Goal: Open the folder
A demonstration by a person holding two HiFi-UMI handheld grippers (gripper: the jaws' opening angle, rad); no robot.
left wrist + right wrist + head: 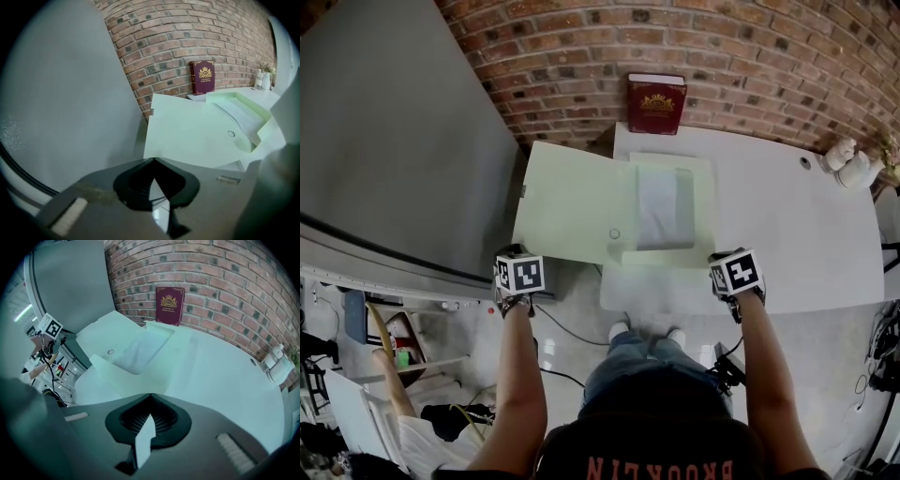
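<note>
A pale green folder (581, 202) lies open on the white table (787, 225). Its cover is spread to the left, past the table's left edge, and its box part (703, 202) holds white papers (661, 206). A small round fastener (614, 233) sits on the cover. My left gripper (517, 261) hovers just off the cover's front left corner, shut and empty, and the cover (187, 136) lies ahead of its jaws. My right gripper (733, 264) is at the folder's front right corner, shut, with nothing between its jaws (151, 394).
A dark red book (656, 103) leans against the brick wall behind the table. White figurines (848, 164) stand at the table's far right corner. A large grey panel (394, 141) rises to the left of the table. Cables and clutter lie on the floor below.
</note>
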